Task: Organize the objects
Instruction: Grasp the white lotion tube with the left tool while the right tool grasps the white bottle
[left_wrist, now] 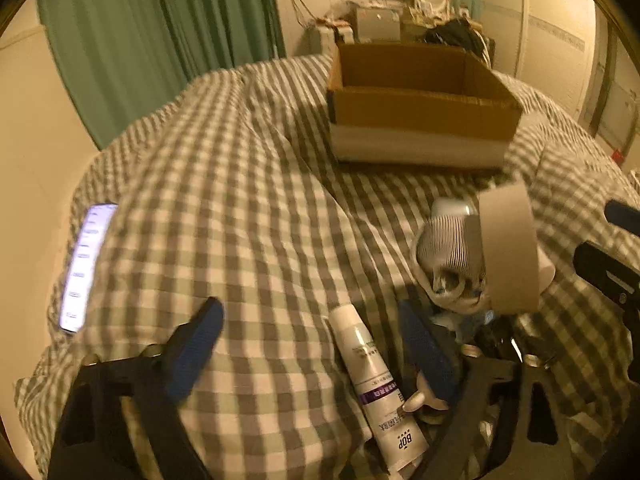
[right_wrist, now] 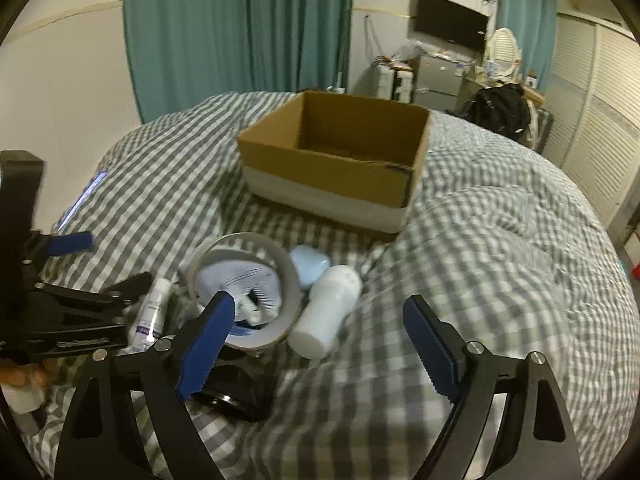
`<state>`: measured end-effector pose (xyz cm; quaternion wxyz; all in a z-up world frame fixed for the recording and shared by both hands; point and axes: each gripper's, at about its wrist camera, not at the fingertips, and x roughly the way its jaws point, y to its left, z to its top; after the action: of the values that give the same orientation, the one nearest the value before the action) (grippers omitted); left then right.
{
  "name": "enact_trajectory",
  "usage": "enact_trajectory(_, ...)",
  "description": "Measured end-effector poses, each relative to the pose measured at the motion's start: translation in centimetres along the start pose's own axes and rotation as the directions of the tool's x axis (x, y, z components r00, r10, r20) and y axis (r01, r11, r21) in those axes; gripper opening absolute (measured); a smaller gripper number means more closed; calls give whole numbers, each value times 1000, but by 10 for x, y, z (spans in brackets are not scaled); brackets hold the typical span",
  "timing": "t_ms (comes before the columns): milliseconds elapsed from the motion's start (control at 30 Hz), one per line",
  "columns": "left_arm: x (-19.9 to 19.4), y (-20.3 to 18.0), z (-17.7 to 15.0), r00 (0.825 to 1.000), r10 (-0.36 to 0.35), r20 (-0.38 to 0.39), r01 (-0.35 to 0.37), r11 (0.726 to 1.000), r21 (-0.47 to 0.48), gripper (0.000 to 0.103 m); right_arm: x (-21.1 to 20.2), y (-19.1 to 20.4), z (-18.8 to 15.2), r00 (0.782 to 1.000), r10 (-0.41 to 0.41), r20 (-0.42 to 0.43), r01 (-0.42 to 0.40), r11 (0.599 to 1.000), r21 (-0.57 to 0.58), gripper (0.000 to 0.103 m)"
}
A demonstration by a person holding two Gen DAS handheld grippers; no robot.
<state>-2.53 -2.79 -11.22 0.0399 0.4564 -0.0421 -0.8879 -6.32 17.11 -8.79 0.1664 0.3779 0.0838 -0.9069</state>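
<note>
Objects: tape roll (right_wrist: pixel 244 292), white bottle (right_wrist: pixel 326 312), tube (left_wrist: pixel 374 380) piled near on the bed (right_wrist: pixel 500 240), cardboard box (right_wrist: pixel 340 152) far. Both hand-held grippers (left_wrist: pixel 308 352) (right_wrist: pixel 320 344) gape empty; I'd grab the bottle squarely first.

The left black tool with blue-padded fingers (left_wrist: pixel 312 350) is hanging low with its jaws spread wide, gripping nothing. The right black tool with blue pads (right_wrist: pixel 318 346) is likewise gaping wide, holding nothing between its fingers.

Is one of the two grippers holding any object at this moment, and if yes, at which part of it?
Nothing is held. The left gripper and the right gripper both stand open above the checked bedcover, with no object between their fingers.
</note>
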Motion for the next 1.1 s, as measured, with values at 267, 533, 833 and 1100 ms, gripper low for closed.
enact_trajectory(267, 17, -14, -13, 996, -46, -79, 51, 997, 54, 74, 20, 15, 5, 994, 102, -42, -103, 994, -27, 86)
enact_trajectory(533, 24, -14, -19, 986, -122, -109, 127, 991, 43, 35, 55, 21, 15, 977, 173, -121, -175, 985, -4, 86)
enact_trajectory(833, 11, -3, -21, 980, -176, -93, 175, 984, -17, 26, 44, 8, 13, 975, 207, -84, -205, 978, 37, 86)
enact_trajectory(1100, 6, 15, 4, 988, -154, -31, 153, 988, -37, 24, 65, -5, 14, 986, -10, -164, 9, 1000, -8, 73)
